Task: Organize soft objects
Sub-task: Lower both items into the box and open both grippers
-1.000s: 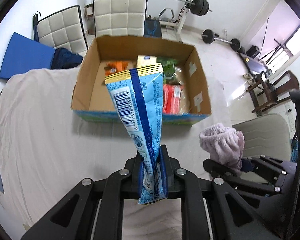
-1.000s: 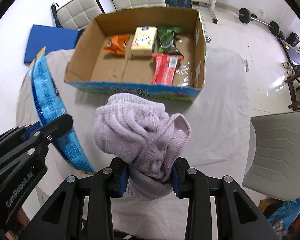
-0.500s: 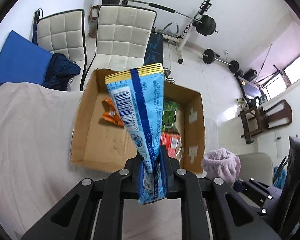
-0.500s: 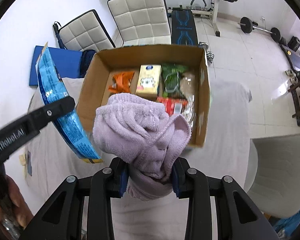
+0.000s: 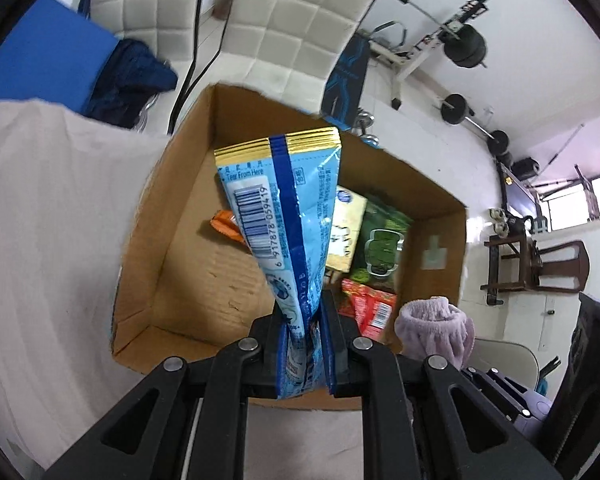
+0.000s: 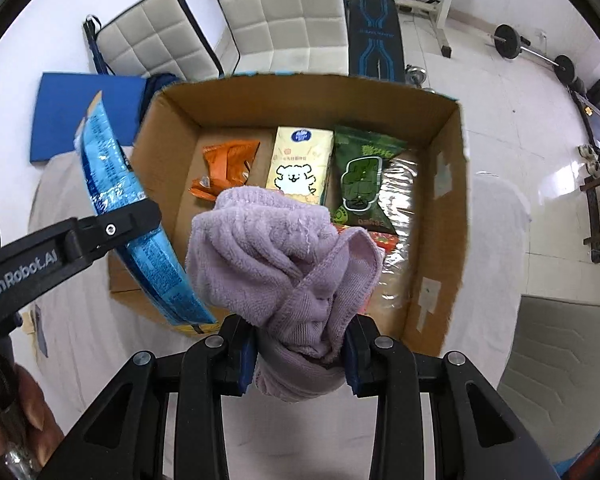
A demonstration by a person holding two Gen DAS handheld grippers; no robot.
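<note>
My left gripper (image 5: pixel 303 344) is shut on a blue snack packet (image 5: pixel 284 216) and holds it over the near left part of the open cardboard box (image 5: pixel 148 240). My right gripper (image 6: pixel 300 354) is shut on a bunched lilac towel (image 6: pixel 280 256) and holds it above the box's (image 6: pixel 440 240) near edge. The blue packet (image 6: pixel 112 184) and left gripper also show at the left in the right wrist view. The towel (image 5: pixel 436 332) shows at the right in the left wrist view.
Inside the box lie an orange packet (image 6: pixel 228 164), a yellow tissue pack (image 6: pixel 300 164), a green packet (image 6: pixel 364 176) and a red packet (image 5: pixel 372 308). The box stands on a table under a pale cloth (image 5: pixel 40 240). White chairs (image 6: pixel 284 12) and gym gear stand behind.
Both grippers have moved forward and up over the box with their loads. The box now fills the middle of both views.
</note>
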